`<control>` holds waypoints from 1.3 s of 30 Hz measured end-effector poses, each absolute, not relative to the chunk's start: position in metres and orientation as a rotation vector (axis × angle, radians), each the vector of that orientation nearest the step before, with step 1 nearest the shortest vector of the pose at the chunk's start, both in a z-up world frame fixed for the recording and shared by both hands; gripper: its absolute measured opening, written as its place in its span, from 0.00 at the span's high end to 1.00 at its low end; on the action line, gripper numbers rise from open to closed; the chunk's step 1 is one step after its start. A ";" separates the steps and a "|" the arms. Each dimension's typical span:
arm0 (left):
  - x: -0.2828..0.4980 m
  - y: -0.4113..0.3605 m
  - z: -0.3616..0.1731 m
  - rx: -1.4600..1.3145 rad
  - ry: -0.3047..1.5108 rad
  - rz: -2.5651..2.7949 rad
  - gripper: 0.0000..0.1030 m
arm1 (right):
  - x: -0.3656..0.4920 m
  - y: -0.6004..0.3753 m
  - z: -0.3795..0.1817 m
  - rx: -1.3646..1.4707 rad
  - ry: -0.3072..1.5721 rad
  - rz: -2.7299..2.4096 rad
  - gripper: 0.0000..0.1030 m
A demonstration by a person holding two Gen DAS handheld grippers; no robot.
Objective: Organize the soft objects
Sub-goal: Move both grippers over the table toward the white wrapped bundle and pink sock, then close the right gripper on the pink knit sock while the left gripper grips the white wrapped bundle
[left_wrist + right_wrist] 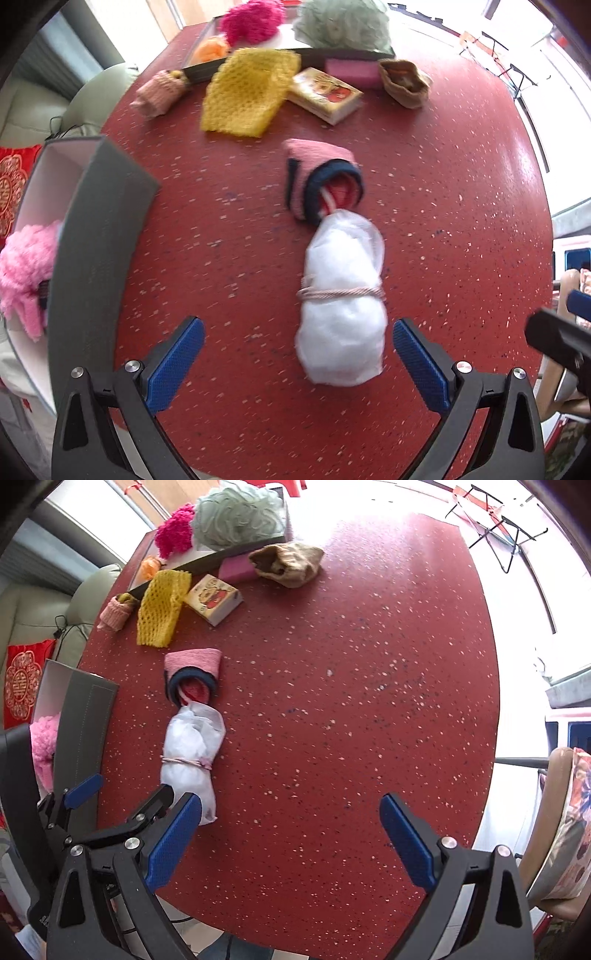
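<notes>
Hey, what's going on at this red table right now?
A person with a gripper in each hand is sorting soft items. The left gripper is open, straddling the near end of a white mesh bundle tied with cord, not yet grasping it. The right gripper hangs open over bare red table. A fluffy pink item already sits in the grey box; a yellow mesh cloth and others lie loose.

The left gripper [297, 363] hangs with jaws spread wide around the near end of a white mesh bundle tied with pink cord [341, 299], lying on the red speckled bench [443, 206]. A grey open-topped box [99, 236] sits at the bench's left edge.
</notes>
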State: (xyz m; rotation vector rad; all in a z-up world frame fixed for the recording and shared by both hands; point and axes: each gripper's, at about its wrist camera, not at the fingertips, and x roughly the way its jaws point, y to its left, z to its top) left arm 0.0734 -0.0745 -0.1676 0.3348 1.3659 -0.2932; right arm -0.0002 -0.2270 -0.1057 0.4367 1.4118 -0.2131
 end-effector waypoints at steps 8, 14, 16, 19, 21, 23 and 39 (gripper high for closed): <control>0.084 -0.104 -0.215 0.412 1.389 -0.254 0.00 | -0.032 -0.256 -0.124 0.475 1.450 -0.268 0.05; 0.099 -0.072 -0.224 0.399 1.372 -0.142 0.00 | -0.031 -0.258 -0.131 0.475 1.467 -0.256 0.05; 0.106 -0.054 -0.224 0.353 1.384 -0.127 0.00 | -0.024 -0.254 -0.132 0.471 1.465 -0.242 0.05; 0.113 -0.041 -0.223 0.323 1.396 -0.122 0.00 | -0.009 -0.245 -0.134 0.463 1.465 -0.210 0.05; 0.115 -0.039 -0.223 0.328 1.394 -0.124 0.00 | 0.004 -0.237 -0.136 0.457 1.466 -0.185 0.05; 0.117 -0.041 -0.223 0.339 1.390 -0.127 0.00 | 0.018 -0.229 -0.138 0.447 1.466 -0.162 0.05; 0.130 -0.011 -0.231 0.228 1.440 -0.219 0.00 | 0.147 -0.186 -0.180 0.536 1.467 -0.070 0.05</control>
